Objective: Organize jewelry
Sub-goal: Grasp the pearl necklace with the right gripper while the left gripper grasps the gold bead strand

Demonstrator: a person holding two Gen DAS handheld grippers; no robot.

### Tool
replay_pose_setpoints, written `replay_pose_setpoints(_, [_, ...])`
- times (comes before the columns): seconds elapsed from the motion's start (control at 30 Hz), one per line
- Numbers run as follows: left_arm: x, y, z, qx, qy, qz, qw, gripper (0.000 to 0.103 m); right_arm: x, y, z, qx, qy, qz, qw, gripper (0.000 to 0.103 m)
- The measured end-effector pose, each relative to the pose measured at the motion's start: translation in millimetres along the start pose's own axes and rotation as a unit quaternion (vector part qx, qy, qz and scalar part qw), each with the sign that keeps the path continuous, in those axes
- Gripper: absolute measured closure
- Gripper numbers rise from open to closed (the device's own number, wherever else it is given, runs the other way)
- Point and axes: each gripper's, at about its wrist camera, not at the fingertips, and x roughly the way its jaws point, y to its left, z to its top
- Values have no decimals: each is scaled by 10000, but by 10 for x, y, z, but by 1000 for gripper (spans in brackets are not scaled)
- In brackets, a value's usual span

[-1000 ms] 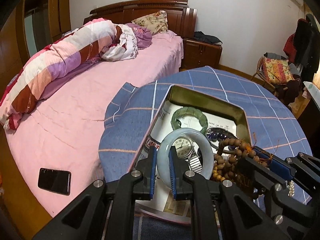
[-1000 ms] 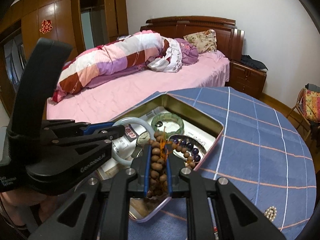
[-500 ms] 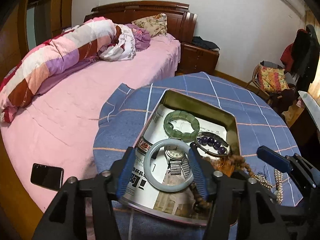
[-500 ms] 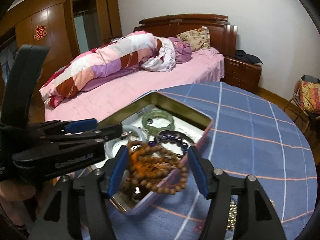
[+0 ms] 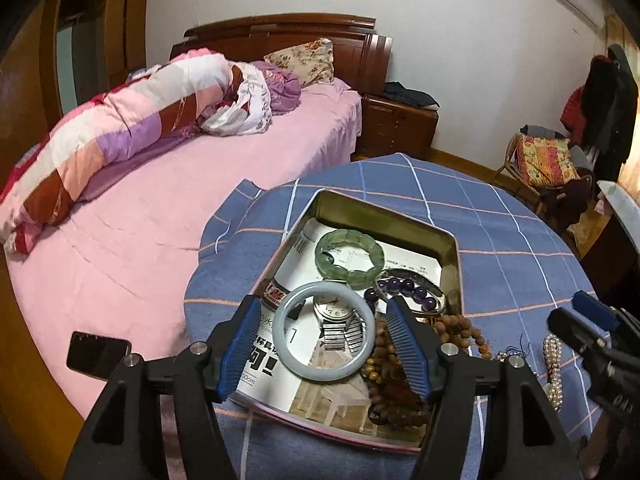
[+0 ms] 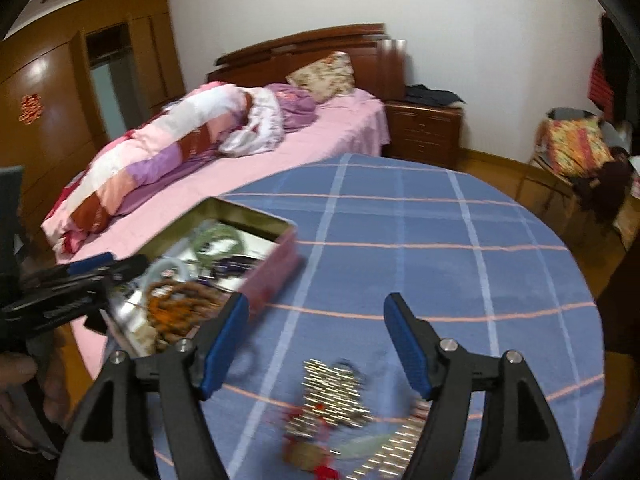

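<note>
Both tools have let go within the last second, so two pieces are now lying in the metal tin (image 5: 450,264) at the centre of the left wrist view. The left gripper (image 5: 324,354) is sitting with its blue pads spread wide around the pale jade bangle (image 5: 326,332), no longer pinching it; the bangle is resting flat over the wristwatch (image 5: 335,314). The right gripper (image 6: 316,346) is likewise spread and empty, and it is swinging away from the tin toward the blurred heap of gold-coloured jewelry (image 6: 336,396) at the lower centre of its frame. The wooden bead strand (image 5: 394,368) it was holding a second ago is now piled in the tin's lower right corner, with some beads draping over the rim.

That is reading as two placements done, with the loose pile on the blue checked tablecloth (image 6: 440,248) likely next.

Also in the tin are the green stone bracelet (image 5: 350,250) at upper centre and the purple bead bracelet (image 5: 412,290) to its right. A pearl strand (image 5: 554,364) is lying on the cloth at lower right, just under the right tool. The tin is filling up, so the overhanging beads may catch on later pieces. A phone (image 5: 98,354) is lying on the pink bed at lower left.
</note>
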Motion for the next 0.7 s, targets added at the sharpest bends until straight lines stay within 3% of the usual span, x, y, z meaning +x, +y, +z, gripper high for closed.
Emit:
replay_pose_setpoints(0.13, [-7,-82,-23,217,-44,169,9996,38,-95,-320,-136,187,79,-342,9992,33])
replay_pose_setpoints(0.23, [2,-102,-31,225,-74,355,9991,38,-102,-524,-264,368,299,-501,9976,41])
replay_pose_setpoints(0.4, [-100,-214,0,190,-179,86,9996,38,-40,-594,-400,377,653,-464,9961,58])
replay_pose_setpoints(0.53, [-196,-471,-14,447,-249,-238,9984,38,-13,-493,-474,192,832,-333,9958,61])
replay_pose_setpoints(0.6, [-202,-613,-31,632,-221,-395,9970,38,26,-514,-524,189,967,-316,9946,75])
replay_pose_setpoints(0.7, [-204,-847,-87,975,-200,-543,9935,38,43,-596,-560,253,1040,-306,9938,83])
